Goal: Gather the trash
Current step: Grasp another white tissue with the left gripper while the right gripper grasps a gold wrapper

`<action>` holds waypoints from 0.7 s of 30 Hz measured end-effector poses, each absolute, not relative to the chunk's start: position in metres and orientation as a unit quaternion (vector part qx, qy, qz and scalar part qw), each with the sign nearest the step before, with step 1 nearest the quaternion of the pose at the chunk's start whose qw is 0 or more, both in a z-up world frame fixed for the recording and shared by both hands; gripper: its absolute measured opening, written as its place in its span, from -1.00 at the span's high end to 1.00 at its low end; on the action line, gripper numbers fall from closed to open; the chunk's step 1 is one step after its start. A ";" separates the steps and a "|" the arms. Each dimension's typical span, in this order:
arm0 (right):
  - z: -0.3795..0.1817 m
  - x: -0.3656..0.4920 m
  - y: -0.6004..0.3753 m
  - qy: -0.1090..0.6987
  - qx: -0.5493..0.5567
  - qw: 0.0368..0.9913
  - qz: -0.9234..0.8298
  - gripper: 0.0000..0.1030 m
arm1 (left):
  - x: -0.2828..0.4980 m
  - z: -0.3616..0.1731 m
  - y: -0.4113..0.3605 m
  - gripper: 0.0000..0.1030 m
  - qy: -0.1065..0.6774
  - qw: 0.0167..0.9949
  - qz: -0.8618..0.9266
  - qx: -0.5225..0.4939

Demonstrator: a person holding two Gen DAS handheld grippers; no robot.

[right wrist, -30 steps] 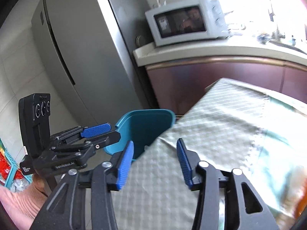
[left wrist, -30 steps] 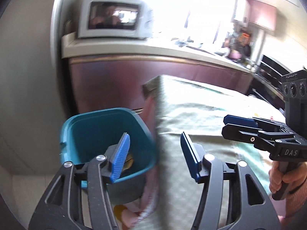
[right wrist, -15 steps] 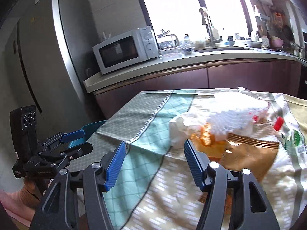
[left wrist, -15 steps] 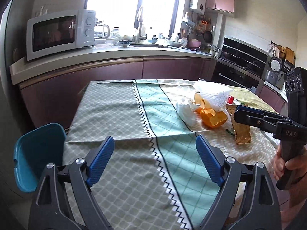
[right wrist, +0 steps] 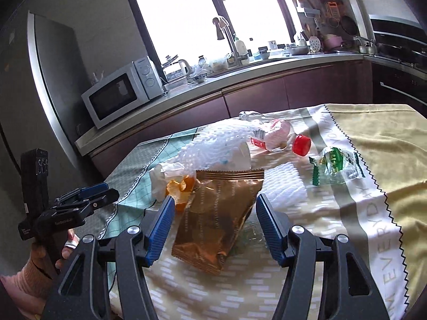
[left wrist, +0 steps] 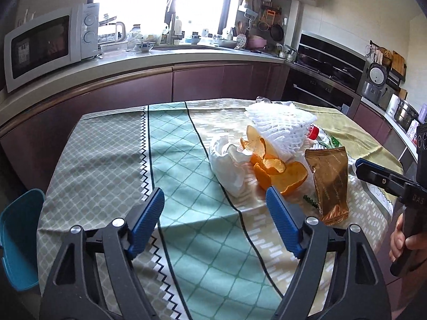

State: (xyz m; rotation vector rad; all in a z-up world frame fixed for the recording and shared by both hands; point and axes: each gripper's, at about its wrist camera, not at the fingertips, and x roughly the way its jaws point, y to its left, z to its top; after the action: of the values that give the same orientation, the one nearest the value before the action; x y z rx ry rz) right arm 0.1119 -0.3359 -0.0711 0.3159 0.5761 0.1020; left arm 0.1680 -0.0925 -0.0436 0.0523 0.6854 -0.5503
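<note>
The right gripper [right wrist: 214, 218] has swung off the teal bin and now hangs low over the table with its jaws wide and empty, straddling the near end of a gold snack wrapper [right wrist: 217, 218]. The left gripper [left wrist: 214, 220], also wide open and holding nothing, has turned the same way, from the bin to the bare tablecloth [left wrist: 112, 160] short of the pile. The rest of the trash lies together beyond the wrapper: orange peels [left wrist: 277, 173], a crumpled white tissue [left wrist: 226, 165], white foam netting [left wrist: 280, 128], a red-capped plastic bottle [right wrist: 277, 136] and a green-printed clear wrapper [right wrist: 336, 165]. The teal bin [left wrist: 20, 237] stands beside the table's left edge. A fresh pickup seems to be starting, probably with the gold wrapper.
</note>
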 end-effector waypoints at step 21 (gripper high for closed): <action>-0.092 0.129 -0.350 0.295 0.201 0.931 0.075 -0.17 | 0.235 -0.068 -0.139 -0.04 0.401 0.875 -0.270 0.020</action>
State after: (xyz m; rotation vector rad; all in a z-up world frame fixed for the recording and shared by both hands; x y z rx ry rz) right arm 0.1294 -0.3503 -0.0919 0.4108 0.6045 0.1527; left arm 0.2354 -0.1389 -0.0684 0.0417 0.8361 -0.5636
